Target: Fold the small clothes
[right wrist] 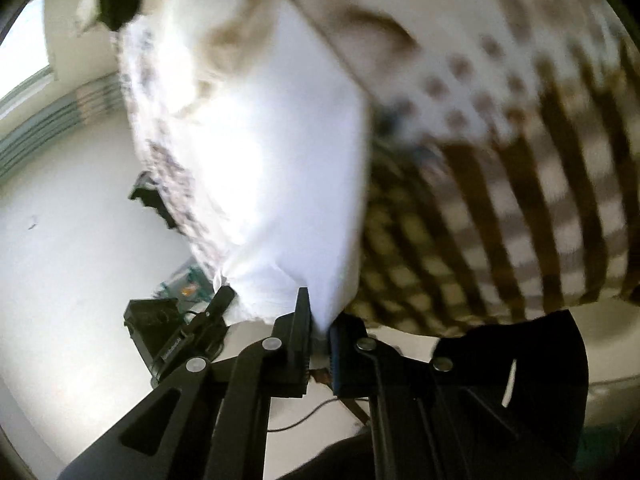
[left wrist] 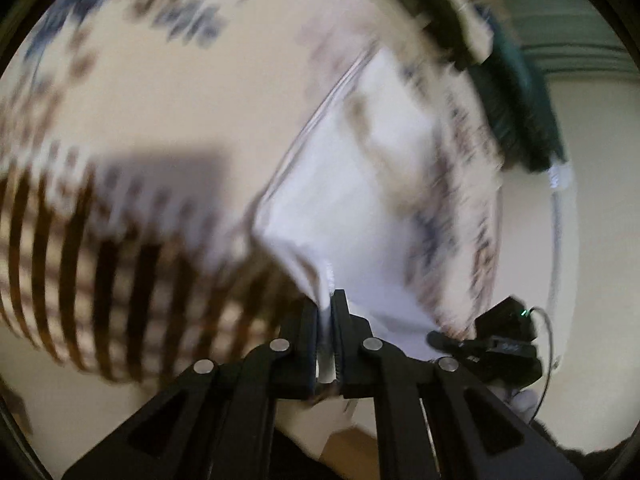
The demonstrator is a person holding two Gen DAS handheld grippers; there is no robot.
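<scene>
Both grippers, left (left wrist: 329, 312) and right (right wrist: 320, 312), clamp the white garment (right wrist: 272, 152); your fast swing could pull its thin edge free

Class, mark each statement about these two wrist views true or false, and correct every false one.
1. The left gripper is shut on the white garment. True.
2. The right gripper has its jaws wide open and holds nothing. False: it pinches the same white cloth.
3. The garment is solid red. False: white with a brown-striped, dotted print.
4. Both views are motion-blurred. True.
</scene>
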